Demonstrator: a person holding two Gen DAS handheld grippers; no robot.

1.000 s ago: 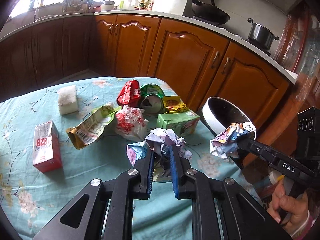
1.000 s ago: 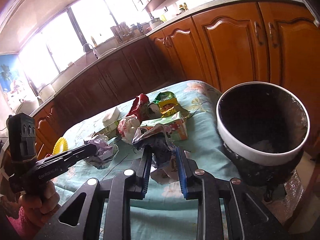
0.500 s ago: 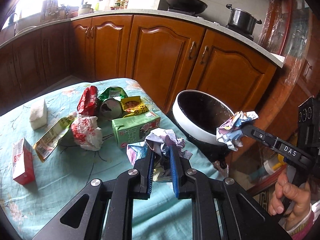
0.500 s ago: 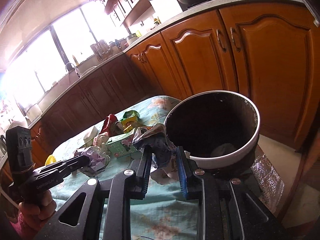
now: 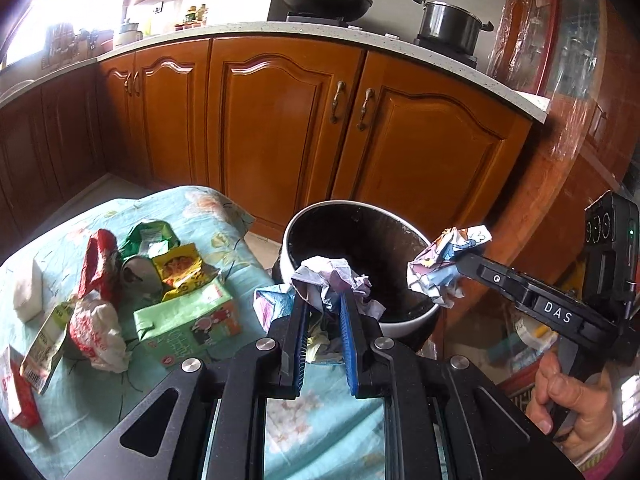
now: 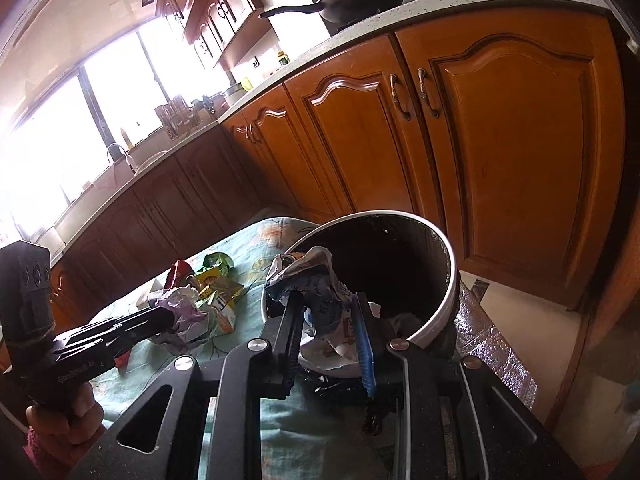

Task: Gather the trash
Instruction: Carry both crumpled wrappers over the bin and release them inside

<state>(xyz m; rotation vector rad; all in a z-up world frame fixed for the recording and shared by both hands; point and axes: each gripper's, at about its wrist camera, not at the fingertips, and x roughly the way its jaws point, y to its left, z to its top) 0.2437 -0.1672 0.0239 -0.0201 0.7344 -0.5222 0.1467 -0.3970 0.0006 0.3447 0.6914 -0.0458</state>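
My left gripper [image 5: 324,300] is shut on a crumpled white and purple paper wad [image 5: 328,274], held at the near rim of a white bin with a black liner [image 5: 404,320]. My right gripper [image 6: 328,304] is shut on a crumpled printed paper [image 6: 316,276] over the bin's [image 6: 448,284] near edge. In the left wrist view the right gripper [image 5: 460,266] carries its paper [image 5: 444,268] beside the bin's right rim. In the right wrist view the left gripper [image 6: 164,316] holds its wad [image 6: 186,314] above the table.
On the turquoise floral cloth [image 5: 320,408] lie a green carton [image 5: 188,324], a red wrapper [image 5: 98,264], a yellow packet [image 5: 180,268], a white and red bag [image 5: 94,328] and a red box [image 5: 16,392]. Wooden cabinets [image 5: 280,128] stand behind the bin.
Both grippers have carried their paper wads to the right, away from the trash pile, to the bin's rim. The bin now looks closer and more central in both views.
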